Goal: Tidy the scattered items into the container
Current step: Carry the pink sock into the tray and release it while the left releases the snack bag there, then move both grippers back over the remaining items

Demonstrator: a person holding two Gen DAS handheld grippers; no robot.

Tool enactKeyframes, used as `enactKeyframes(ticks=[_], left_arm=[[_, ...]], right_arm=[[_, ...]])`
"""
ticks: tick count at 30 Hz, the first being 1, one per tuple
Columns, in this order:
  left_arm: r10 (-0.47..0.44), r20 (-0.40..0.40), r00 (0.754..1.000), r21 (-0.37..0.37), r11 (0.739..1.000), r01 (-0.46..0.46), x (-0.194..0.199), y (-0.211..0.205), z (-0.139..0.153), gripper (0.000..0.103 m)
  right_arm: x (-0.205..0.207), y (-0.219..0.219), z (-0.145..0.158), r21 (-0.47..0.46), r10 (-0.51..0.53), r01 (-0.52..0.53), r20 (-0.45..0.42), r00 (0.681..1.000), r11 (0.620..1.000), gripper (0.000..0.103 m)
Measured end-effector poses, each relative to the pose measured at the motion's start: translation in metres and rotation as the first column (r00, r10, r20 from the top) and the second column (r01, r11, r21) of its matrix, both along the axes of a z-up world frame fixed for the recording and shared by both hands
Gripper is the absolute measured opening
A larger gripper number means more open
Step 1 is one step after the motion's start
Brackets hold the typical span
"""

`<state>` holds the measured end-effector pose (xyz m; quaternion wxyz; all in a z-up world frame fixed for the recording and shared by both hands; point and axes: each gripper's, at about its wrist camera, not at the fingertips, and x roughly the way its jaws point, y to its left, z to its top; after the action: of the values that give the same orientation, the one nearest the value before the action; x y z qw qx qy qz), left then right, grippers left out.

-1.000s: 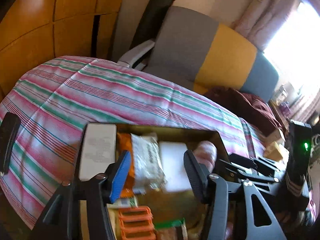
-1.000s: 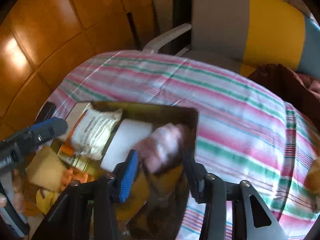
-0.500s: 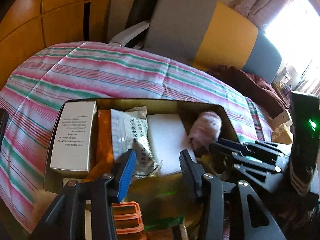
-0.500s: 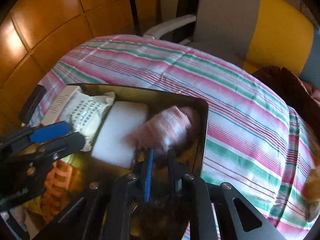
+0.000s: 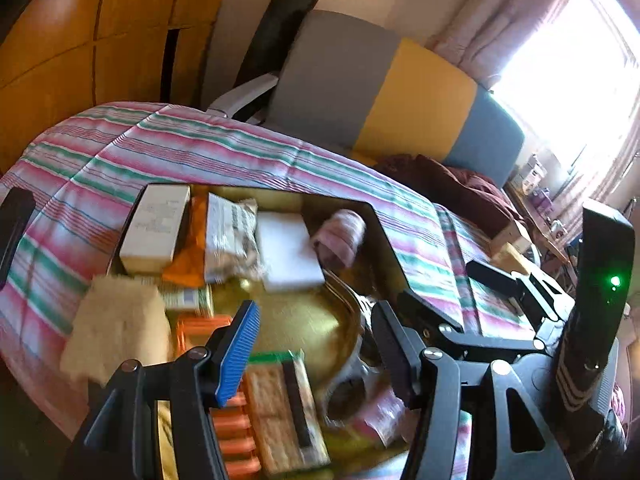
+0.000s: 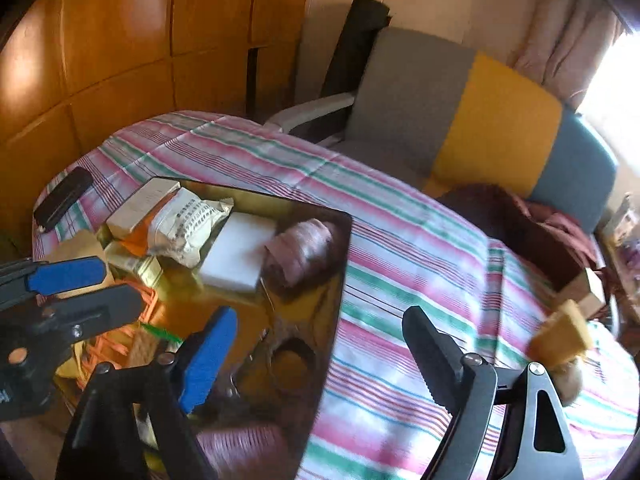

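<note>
A dark-rimmed tray (image 5: 386,236) with a shiny gold floor lies on the striped cloth. Inside it are a white box (image 5: 154,226), an orange packet (image 5: 190,254), a printed white packet (image 5: 230,236), a white block (image 5: 288,250) and a rolled pink cloth (image 5: 340,236) in the far right corner. My left gripper (image 5: 316,344) hovers open over the near part of the tray, holding nothing. My right gripper (image 6: 318,354) is wide open and empty above the tray's right rim (image 6: 344,272), with the pink cloth (image 6: 300,252) ahead of it.
A beige cloth (image 5: 116,328) drapes over the tray's left edge; an orange ribbed item (image 5: 228,408) and a cracker pack (image 5: 284,412) lie at its near end. A black case (image 6: 62,200) lies far left and a yellow sponge (image 6: 560,336) at the right. An armchair (image 6: 460,128) stands behind.
My right gripper has gone from nearly shut beside the pink cloth to wide open and has drawn back. The pink cloth stays in the tray. My left gripper has also pulled back.
</note>
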<state>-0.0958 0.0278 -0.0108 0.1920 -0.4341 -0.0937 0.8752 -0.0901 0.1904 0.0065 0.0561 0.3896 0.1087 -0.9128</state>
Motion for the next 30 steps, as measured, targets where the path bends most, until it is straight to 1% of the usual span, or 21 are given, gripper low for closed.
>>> enactKeyframes(ticks=[1,3,6,8,11,16,19,22,26,30], left_arm=[[-0.003,0.0,1.0,-0.005,1.0,0.003,0.006,0.001,0.0,0.059],[-0.005,0.001,1.0,-0.015,1.0,0.005,0.016,0.004,0.001,0.059],[-0.021,0.001,1.0,-0.028,0.999,0.021,0.028,0.011,0.001,0.059],[-0.037,0.005,0.999,-0.038,0.999,0.037,0.036,0.017,0.001,0.059],[-0.062,0.005,0.998,-0.051,0.997,0.062,0.045,0.027,0.001,0.059],[-0.143,0.014,0.99,-0.07,0.987,0.143,0.06,0.054,-0.001,0.059],[-0.211,0.01,0.977,-0.095,0.973,0.211,0.071,0.074,-0.001,0.059],[-0.27,0.013,0.963,-0.11,0.957,0.27,0.079,0.091,-0.002,0.059],[-0.316,0.032,0.948,-0.127,0.94,0.317,0.085,0.109,-0.007,0.06],[-0.355,0.05,0.934,-0.142,0.923,0.358,0.09,0.123,-0.011,0.06]], right_arm=[[0.004,0.002,0.001,-0.008,-0.002,0.002,-0.002,1.0,1.0,0.085],[0.014,0.012,0.004,-0.063,-0.01,0.01,0.006,1.0,0.998,0.086],[0.027,0.03,0.006,-0.104,-0.044,0.043,-0.003,0.999,0.994,0.09],[0.036,0.043,0.004,-0.11,-0.063,0.062,-0.003,0.998,0.992,0.093],[0.05,0.072,-0.002,-0.097,-0.101,0.101,0.012,0.995,0.99,0.094],[0.066,0.128,-0.017,-0.099,-0.175,0.182,0.076,0.982,0.978,0.094],[0.075,0.17,-0.026,-0.098,-0.236,0.248,0.12,0.964,0.964,0.094],[0.082,0.21,-0.031,-0.113,-0.3,0.318,0.156,0.941,0.941,0.094],[0.089,0.26,-0.029,-0.148,-0.373,0.404,0.198,0.906,0.903,0.091],[0.088,0.305,-0.026,-0.173,-0.439,0.478,0.219,0.871,0.861,0.089]])
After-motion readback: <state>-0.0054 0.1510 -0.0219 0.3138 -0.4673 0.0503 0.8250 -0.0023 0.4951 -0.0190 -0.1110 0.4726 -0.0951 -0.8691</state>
